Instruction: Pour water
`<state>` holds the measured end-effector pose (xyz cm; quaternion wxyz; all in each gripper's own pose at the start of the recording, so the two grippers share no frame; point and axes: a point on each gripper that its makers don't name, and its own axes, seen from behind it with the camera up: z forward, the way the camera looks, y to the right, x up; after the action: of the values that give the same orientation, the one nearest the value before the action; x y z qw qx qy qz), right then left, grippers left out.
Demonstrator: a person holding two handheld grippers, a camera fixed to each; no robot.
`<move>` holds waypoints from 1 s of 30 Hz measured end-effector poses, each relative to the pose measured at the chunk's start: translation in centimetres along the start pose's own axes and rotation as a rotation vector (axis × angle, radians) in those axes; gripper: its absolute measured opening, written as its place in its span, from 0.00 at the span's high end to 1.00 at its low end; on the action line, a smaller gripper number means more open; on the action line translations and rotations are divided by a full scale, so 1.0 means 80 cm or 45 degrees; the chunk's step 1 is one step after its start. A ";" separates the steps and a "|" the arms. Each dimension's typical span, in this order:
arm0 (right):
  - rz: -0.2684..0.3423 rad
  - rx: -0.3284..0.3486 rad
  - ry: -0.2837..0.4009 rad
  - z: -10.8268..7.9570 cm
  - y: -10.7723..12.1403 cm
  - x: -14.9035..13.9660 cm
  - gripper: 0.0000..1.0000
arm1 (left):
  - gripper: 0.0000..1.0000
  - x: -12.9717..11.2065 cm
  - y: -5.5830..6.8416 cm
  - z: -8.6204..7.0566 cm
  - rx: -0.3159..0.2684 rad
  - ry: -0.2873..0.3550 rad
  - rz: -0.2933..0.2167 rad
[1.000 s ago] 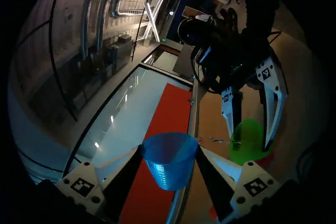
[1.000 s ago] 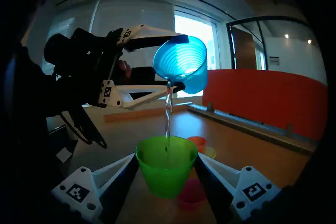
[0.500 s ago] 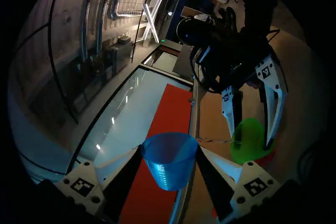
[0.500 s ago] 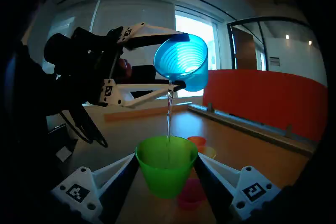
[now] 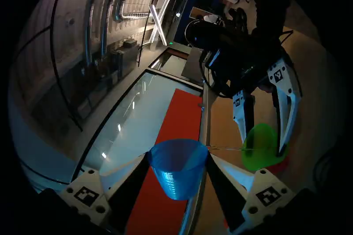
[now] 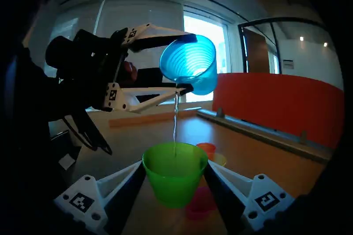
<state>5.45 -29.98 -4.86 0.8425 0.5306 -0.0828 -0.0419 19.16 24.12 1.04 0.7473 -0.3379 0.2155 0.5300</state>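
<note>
Left gripper (image 5: 178,158) clamps tilted blue cup (image 6: 189,65); right gripper (image 6: 175,164) clamps green cup (image 6: 174,184). Stream (image 6: 175,120) has thinned over the last second: pour likely nearly done.

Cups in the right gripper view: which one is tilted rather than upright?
The blue cup: it is tipped, water streaming from its rim, while the green cup below and the orange cup behind it stand upright.

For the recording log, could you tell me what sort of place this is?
Probably an office or lab: a wooden desk with an orange divider screen, a large window, and exposed ceiling pipes.
</note>
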 end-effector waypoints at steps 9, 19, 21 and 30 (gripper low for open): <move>-0.003 0.001 0.000 0.000 0.000 0.002 0.09 | 0.12 0.001 -0.001 -0.002 0.001 0.005 0.014; -0.005 0.002 -0.001 -0.001 0.000 0.002 0.09 | 0.12 0.002 0.003 -0.002 -0.002 0.008 0.024; -0.005 0.002 -0.002 -0.001 0.000 0.002 0.09 | 0.12 0.003 0.002 -0.001 -0.001 0.009 0.025; -0.006 0.001 -0.001 0.000 0.000 0.003 0.09 | 0.12 0.005 0.002 -0.001 0.000 0.015 0.033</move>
<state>5.69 -30.04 -4.84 0.8422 0.5311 -0.0817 -0.0441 19.16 24.30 0.69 0.7389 -0.3383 0.2243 0.5378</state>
